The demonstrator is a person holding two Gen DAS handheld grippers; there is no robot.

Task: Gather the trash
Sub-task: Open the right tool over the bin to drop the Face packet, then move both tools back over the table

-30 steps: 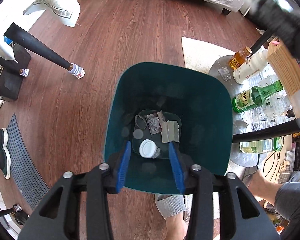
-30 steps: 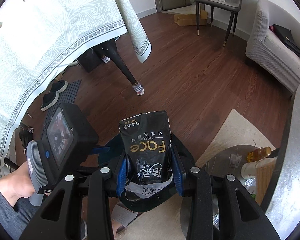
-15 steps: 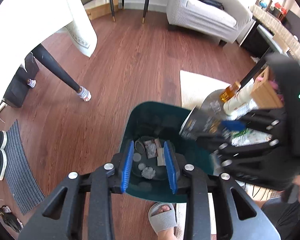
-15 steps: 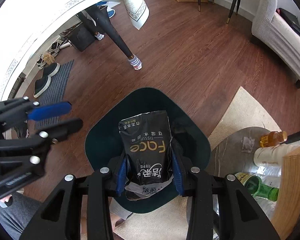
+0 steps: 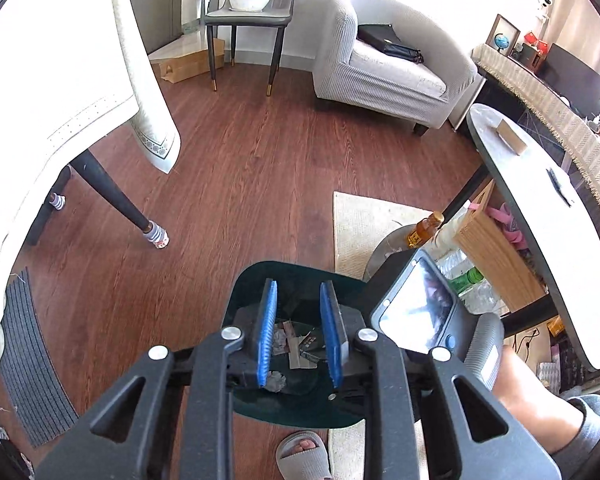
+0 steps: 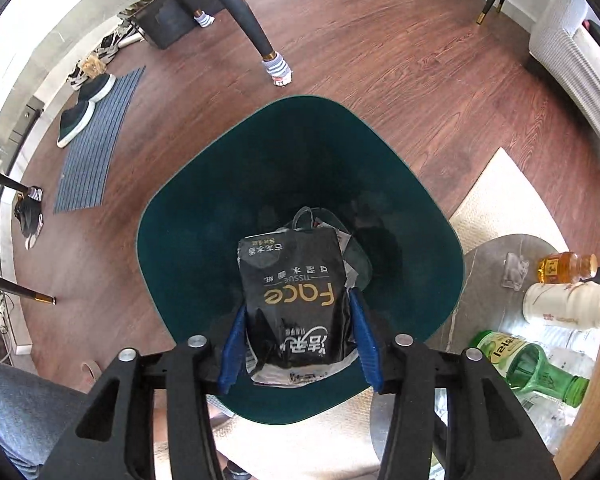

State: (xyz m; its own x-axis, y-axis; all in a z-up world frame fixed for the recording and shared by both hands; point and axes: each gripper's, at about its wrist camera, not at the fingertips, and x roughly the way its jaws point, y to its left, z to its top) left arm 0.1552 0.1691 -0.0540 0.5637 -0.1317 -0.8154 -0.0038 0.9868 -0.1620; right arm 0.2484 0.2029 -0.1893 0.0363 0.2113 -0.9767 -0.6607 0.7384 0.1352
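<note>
A dark green trash bin (image 6: 204, 208) stands on the wood floor; it also shows in the left wrist view (image 5: 292, 412), with crumpled paper and wrappers (image 5: 296, 350) on its bottom. My right gripper (image 6: 298, 320) is over the bin's mouth, its blue fingers spread wider than the black "Face" tissue pack (image 6: 296, 300) that sits between them. My left gripper (image 5: 298, 328) is open and empty above the bin. The back of the right gripper's body (image 5: 420, 308) shows at the right of the left wrist view.
A low round shelf (image 6: 496, 264) right of the bin holds several bottles, among them a green one (image 6: 524, 360) and an amber one (image 6: 564, 268). A table leg (image 6: 276, 66) stands beyond the bin. A grey mat (image 6: 96, 140) with shoes lies left. A slippered foot (image 5: 304, 454) is near the bin.
My right gripper has come down over the bin with the tissue pack and its fingers have spread apart. My left gripper has lifted up and back from the bin.
</note>
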